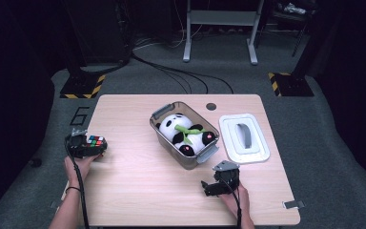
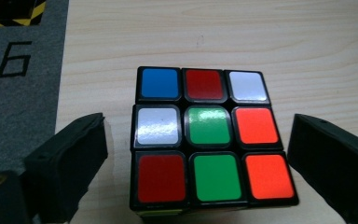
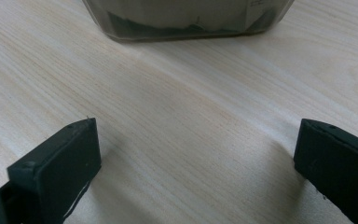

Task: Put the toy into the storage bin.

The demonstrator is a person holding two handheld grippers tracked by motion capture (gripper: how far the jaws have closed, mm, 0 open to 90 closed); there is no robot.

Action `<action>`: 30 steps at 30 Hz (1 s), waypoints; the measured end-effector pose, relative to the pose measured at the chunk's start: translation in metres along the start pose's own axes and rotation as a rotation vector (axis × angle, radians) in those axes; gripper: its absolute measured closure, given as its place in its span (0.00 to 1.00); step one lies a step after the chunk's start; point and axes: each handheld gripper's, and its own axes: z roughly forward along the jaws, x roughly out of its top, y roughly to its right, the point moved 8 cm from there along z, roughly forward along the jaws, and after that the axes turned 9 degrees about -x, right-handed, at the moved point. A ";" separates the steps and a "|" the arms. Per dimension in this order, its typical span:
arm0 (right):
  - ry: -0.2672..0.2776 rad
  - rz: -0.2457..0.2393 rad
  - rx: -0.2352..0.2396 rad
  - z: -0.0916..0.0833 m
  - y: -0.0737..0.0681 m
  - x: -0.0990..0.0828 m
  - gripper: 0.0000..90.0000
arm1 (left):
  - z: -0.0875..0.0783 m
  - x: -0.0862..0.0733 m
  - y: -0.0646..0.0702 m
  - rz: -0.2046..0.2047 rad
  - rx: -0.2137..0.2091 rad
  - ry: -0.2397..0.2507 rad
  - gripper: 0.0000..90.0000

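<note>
The left gripper (image 2: pixel 196 154) sat around the puzzle cube (image 2: pixel 209 140) at the table's (image 1: pixel 138 191) left edge, its jaws spread wide on either side with small gaps, not pressing. The right gripper (image 3: pixel 196 158) rested wide open and empty near the clear bin (image 1: pixel 185 135).

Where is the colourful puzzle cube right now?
In the high view, the puzzle cube sits near the table's left edge, far left of the clear bin. It lies between the open jaws of the left claw, not yet squeezed.
</note>
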 end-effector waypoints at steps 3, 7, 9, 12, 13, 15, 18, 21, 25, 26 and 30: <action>0.000 -0.001 0.000 0.000 0.000 0.000 0.00 | 0.004 -0.003 -0.002 -0.012 -0.013 0.000 0.16; 0.001 0.008 0.000 0.000 -0.001 0.000 0.00 | 0.008 -0.006 -0.003 -0.018 -0.021 -0.013 0.21; 0.001 0.008 0.000 0.000 -0.001 0.000 0.00 | 0.008 -0.007 -0.003 -0.014 -0.027 -0.020 0.28; 0.001 0.009 0.000 0.000 -0.001 0.000 0.00 | 0.008 -0.006 -0.002 -0.001 -0.012 -0.012 0.33; 0.001 0.008 -0.001 0.000 -0.001 0.000 0.00 | 0.007 -0.005 -0.002 0.010 -0.011 -0.009 0.35; 0.001 0.008 0.000 0.000 -0.001 0.000 0.00 | 0.008 -0.005 -0.001 0.018 -0.005 -0.012 0.37; 0.001 0.008 -0.002 0.000 0.000 0.000 0.00 | 0.009 -0.004 0.002 0.031 -0.011 -0.023 0.37; 0.002 0.008 0.000 0.000 -0.001 0.000 0.00 | 0.009 -0.004 0.003 0.032 -0.020 -0.020 0.38; 0.002 0.008 -0.001 0.000 -0.001 0.000 0.00 | 0.008 -0.002 0.007 0.048 -0.026 -0.019 0.38; 0.002 0.008 -0.001 0.000 -0.001 0.000 0.00 | 0.007 -0.001 0.007 0.051 -0.032 -0.016 0.38; 0.001 0.008 0.000 0.000 -0.001 0.000 0.00 | 0.004 0.003 0.013 0.054 -0.038 0.006 0.38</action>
